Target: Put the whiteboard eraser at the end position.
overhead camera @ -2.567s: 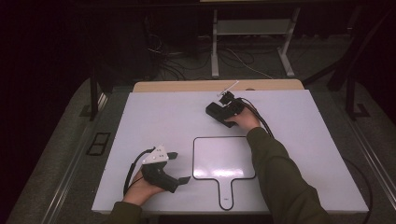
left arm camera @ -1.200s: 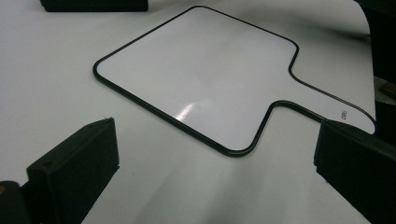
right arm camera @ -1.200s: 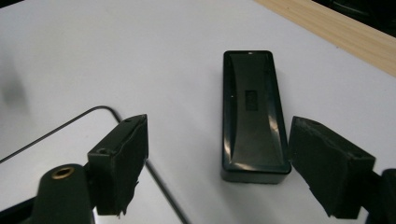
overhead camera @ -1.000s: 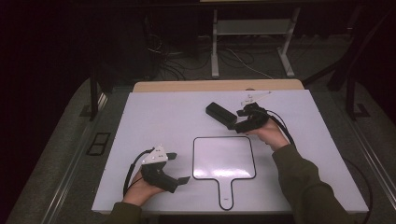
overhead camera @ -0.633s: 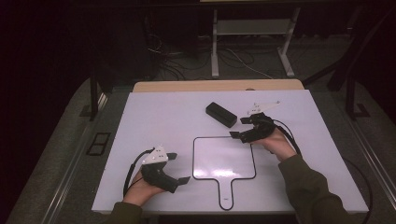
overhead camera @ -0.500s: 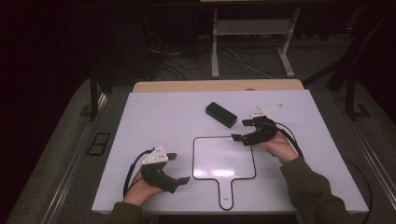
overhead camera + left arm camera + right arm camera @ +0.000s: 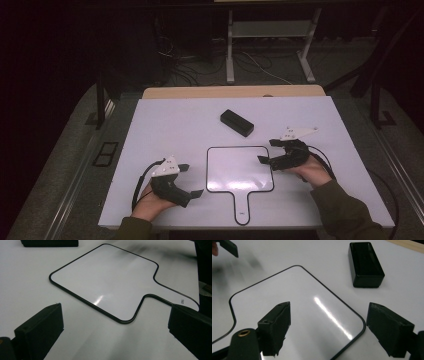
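A paddle-shaped whiteboard (image 7: 240,167) with a black rim lies flat in the middle of the white table (image 7: 165,120), its handle (image 7: 241,207) toward the person. A black oblong box (image 7: 236,122) lies beyond it. My right gripper (image 7: 266,151) hovers at the board's right edge, open, nothing between its jaws. The right gripper view has this gripper (image 7: 332,315) over the whiteboard's corner (image 7: 312,307), the box (image 7: 365,263) farther off. My left gripper (image 7: 191,180) rests near the board's left side, open and holding nothing. Its own view has the gripper (image 7: 116,315) facing the whiteboard (image 7: 105,282).
A wooden strip (image 7: 235,91) runs along the table's far edge. Behind it, on the dark floor, stand a metal frame (image 7: 270,45) and loose cables (image 7: 185,70). Bare table surface lies left of the box.
My right gripper has left the black box and drawn back toward the person, coming down to the whiteboard's right edge. The box stays where it was. The left gripper has not moved.
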